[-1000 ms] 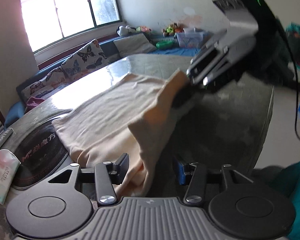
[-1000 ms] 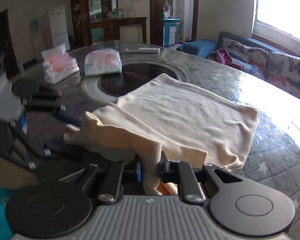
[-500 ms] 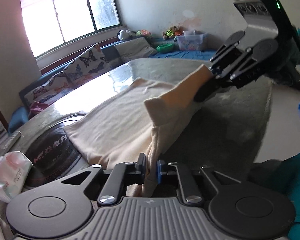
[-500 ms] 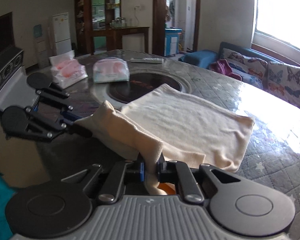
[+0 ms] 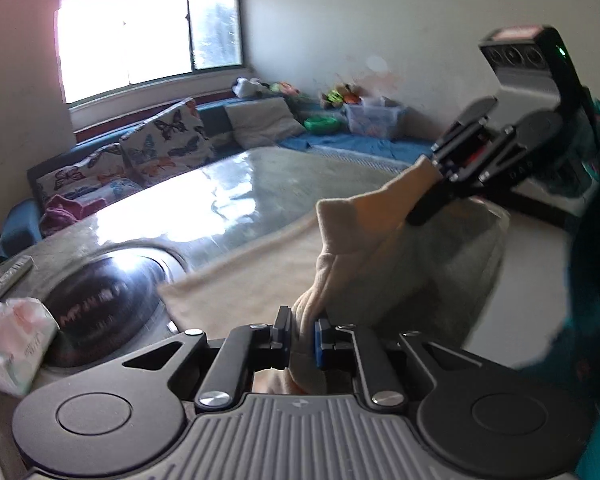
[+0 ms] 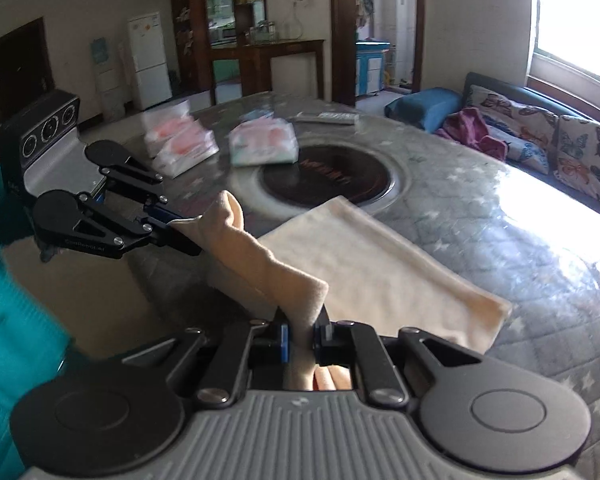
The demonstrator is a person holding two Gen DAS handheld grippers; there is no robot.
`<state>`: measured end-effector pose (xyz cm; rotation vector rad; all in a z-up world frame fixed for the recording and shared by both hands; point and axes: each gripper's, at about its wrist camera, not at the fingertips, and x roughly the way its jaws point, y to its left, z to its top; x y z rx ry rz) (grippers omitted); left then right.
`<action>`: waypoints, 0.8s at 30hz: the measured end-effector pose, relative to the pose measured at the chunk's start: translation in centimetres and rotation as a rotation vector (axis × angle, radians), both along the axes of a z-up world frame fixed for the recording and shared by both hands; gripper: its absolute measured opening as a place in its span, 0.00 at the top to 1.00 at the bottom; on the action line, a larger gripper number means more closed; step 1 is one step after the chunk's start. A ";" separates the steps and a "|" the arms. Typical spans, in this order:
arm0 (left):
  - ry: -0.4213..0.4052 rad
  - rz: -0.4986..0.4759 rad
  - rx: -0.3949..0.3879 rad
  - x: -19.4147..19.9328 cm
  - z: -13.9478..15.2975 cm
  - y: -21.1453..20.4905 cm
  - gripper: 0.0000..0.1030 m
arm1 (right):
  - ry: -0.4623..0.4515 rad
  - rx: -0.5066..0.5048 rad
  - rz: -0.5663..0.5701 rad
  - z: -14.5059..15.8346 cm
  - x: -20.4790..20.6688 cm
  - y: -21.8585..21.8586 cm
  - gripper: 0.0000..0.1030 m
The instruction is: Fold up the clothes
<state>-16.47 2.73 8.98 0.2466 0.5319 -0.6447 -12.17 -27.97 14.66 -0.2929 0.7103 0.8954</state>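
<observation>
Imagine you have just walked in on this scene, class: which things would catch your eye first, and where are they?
First, the cream garment, its near edge lifted off the table and stretched between the left gripper and the right gripper, both shut on it. Behind it, a dark round panel is set into the tabletop, with tissue packs just beyond. A butterfly-print sofa sits under the bright window on the right.

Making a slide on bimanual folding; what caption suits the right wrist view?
Right gripper and left gripper each pinch a corner of the cream cloth, lifting its near edge off the table.
</observation>
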 end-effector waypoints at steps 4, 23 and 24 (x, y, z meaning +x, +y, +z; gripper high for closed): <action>-0.008 0.036 0.000 5.3 0.6 -0.2 0.88 | 0.019 0.012 -0.038 0.4 4.8 0.3 0.90; 0.120 0.341 0.015 19.8 -5.7 -0.2 0.71 | 0.073 0.118 -0.481 -9.1 16.1 -1.5 0.73; 0.115 0.355 0.012 19.6 -5.5 -0.1 0.71 | 0.067 0.130 -0.494 -8.9 15.7 -2.0 0.73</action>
